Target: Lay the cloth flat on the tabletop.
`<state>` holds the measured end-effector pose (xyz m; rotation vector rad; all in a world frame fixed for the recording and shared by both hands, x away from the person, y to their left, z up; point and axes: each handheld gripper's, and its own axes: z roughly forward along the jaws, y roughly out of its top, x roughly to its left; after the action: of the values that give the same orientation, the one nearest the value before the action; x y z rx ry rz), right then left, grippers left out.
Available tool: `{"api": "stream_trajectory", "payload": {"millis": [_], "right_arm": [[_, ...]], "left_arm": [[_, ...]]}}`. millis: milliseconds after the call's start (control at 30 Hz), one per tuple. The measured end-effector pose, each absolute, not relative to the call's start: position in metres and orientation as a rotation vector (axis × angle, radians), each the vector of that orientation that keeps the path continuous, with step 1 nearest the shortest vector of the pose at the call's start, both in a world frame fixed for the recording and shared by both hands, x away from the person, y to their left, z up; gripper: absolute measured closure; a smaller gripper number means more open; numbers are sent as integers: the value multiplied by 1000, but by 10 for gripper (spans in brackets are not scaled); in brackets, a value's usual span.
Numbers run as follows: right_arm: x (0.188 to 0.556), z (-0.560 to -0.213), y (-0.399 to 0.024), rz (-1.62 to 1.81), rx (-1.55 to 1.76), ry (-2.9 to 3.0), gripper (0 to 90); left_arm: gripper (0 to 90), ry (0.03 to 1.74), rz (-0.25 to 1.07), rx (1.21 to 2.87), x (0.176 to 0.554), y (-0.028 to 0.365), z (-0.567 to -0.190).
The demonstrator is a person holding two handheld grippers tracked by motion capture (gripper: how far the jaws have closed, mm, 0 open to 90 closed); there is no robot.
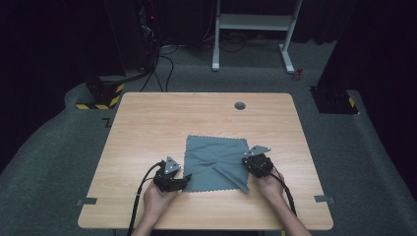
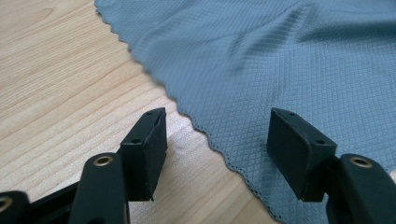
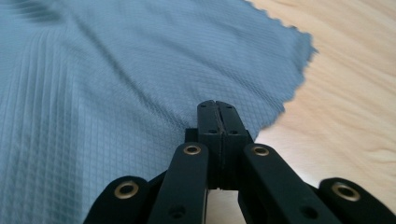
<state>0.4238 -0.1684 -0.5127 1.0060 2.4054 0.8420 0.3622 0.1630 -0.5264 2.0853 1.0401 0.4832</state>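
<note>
we see a grey cloth [image 1: 216, 162] lying mostly flat on the wooden tabletop [image 1: 147, 123], in the near half and a little right of the middle, with a scalloped edge all round and a raised crease running toward its near right corner.

the left gripper [image 1: 181, 183] sits at the cloth's near left corner. in the left gripper view its jaws stand spread wide apart, low over the tabletop [image 2: 56, 84]. the wavy edge of the cloth [image 2: 261, 70] runs slantwise through the gap between them: one jaw is over bare wood just beside the edge, the other over the fabric. neither pad presses on the cloth, and nothing is pinched.

the right gripper [image 1: 250, 163] is at the cloth's right edge, toward its near corner. in the right gripper view its jaws are pressed together, pad against pad. the cloth [image 3: 116, 84] spreads out ahead of the tips and to their left, and its edge dips behind the closed jaws, with bare tabletop [image 3: 345, 93] to the right. we cannot tell whether a bit of fabric is caught between the pads, since the tips hide that spot.
</note>
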Motion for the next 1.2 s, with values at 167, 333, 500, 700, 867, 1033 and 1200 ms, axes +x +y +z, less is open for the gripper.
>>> {"api": "stream_trajectory", "payload": {"millis": [167, 333, 500, 700, 867, 1033, 1200], "right_arm": [[446, -513, -180, 863, 1111, 2373, 881], [421, -506, -182, 919, 1067, 2374, 798], [392, -505, -190, 969, 1025, 2401, 793], [366, -508, -197, 1023, 1008, 2440, 735], [341, -513, -183, 998, 904, 2465, 698], [339, -517, -181, 989, 901, 2477, 706], [338, -519, -185, 1029, 919, 2469, 725]], "left_arm": [[373, 1044, 485, 2085, 362, 163, -526], [368, 1052, 484, 2080, 362, 163, -527], [367, 1052, 483, 2080, 362, 163, -527], [361, 1051, 485, 2081, 362, 163, -527], [358, 1051, 482, 2082, 362, 163, -526], [462, 1021, 530, 2061, 355, 164, -524], [581, 847, 514, 2093, 329, 148, -518]]}}
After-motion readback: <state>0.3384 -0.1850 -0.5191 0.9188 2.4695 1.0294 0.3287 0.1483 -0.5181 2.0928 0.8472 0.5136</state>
